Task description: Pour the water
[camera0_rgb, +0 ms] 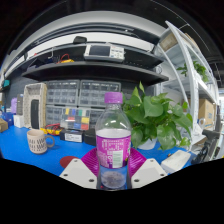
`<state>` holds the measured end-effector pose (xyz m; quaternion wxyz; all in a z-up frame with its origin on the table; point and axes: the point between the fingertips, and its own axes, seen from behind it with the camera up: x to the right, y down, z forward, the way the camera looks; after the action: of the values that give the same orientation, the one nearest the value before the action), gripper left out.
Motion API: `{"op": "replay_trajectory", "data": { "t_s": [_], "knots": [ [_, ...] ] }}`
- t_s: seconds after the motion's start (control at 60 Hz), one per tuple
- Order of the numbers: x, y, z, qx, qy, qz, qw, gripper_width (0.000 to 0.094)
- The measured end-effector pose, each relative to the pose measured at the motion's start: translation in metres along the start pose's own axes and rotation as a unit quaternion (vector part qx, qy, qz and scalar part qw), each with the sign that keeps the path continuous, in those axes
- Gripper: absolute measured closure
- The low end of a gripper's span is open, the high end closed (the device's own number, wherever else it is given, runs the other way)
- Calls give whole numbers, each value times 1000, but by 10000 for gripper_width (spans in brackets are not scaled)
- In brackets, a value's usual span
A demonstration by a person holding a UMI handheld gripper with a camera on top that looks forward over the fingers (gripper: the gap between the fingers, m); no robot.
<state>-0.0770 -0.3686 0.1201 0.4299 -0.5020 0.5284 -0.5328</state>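
Note:
A clear plastic water bottle with a purple cap and a pink-and-white label stands upright between my two fingers. My gripper is closed on the bottle's lower body, and both pink pads press against its sides. The bottle's base hangs over the blue table top. No cup or glass for the water shows near the bottle.
A leafy green plant in a white pot stands just behind and right of the bottle. A beige ribbed cup sits on the blue table at the left, with a white-framed object behind it. Shelves with small drawers line the back.

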Motion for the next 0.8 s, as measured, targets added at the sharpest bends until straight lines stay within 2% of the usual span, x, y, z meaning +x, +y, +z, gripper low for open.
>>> {"op": "replay_trajectory", "data": {
  "t_s": [0.2,0.383,0.517,0.8],
  "knots": [
    [-29,-9,15,-14,-12,-115,993,594],
    [-93,-20,46,-11,-48,-309,950,592],
    [-135,-25,70,-4,-71,-441,895,591],
    [-184,-48,101,38,-57,-672,738,592]
  ]
}}
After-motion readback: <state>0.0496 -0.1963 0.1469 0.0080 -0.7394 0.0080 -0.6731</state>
